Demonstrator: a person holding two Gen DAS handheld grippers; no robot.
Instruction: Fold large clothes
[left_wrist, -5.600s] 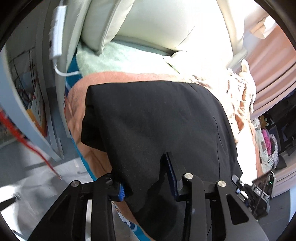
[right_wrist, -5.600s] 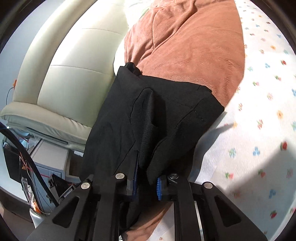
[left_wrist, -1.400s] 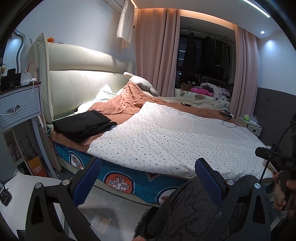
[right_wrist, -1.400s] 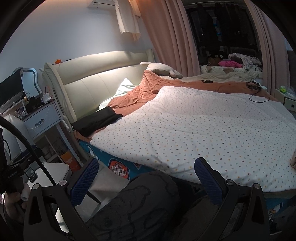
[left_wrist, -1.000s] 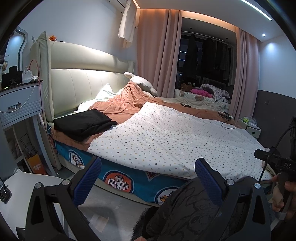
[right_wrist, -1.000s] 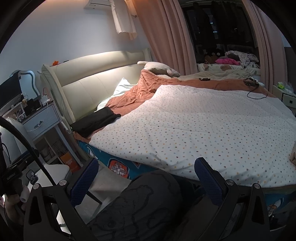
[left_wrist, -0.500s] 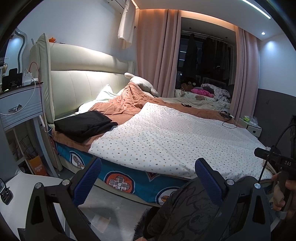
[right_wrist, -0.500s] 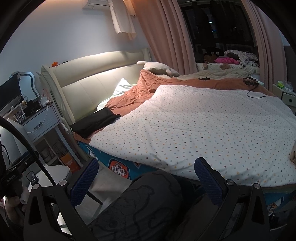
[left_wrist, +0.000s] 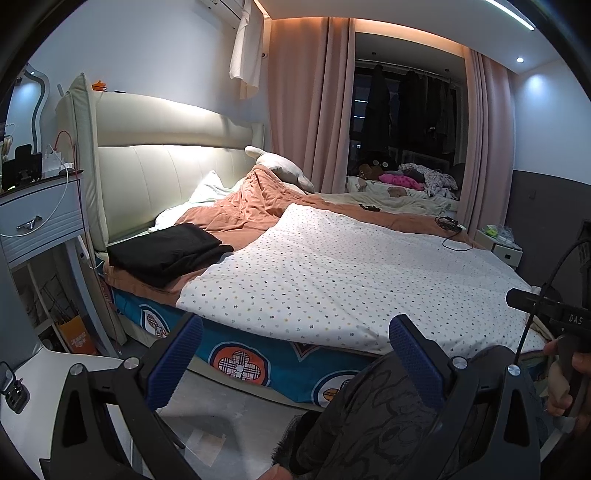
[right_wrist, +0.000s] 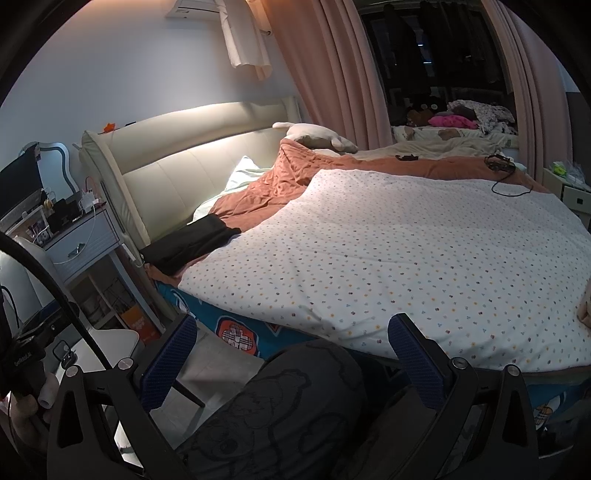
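Observation:
A folded black garment (left_wrist: 166, 249) lies on the orange blanket (left_wrist: 243, 210) at the near left corner of the bed, beside the headboard; the right wrist view shows the black garment (right_wrist: 192, 242) too. My left gripper (left_wrist: 295, 354) is held well back from the bed, open wide, with nothing between its blue pads. Likewise my right gripper (right_wrist: 291, 352) hangs open and empty, far from the garment. A person's knee in dark patterned trousers (right_wrist: 280, 417) sits under both grippers.
A white dotted quilt (left_wrist: 351, 273) covers most of the bed. A cream headboard (left_wrist: 166, 173) and a nightstand (left_wrist: 40, 218) stand at left. Pink curtains (left_wrist: 310, 110) hang behind. A small cable (left_wrist: 448, 230) lies at the far bed edge. A white stool (right_wrist: 110, 339) stands near the floor.
Several seconds ago both grippers were shut on the black garment at the bed corner. They have let go and drawn back. Over the last second the views have barely shifted.

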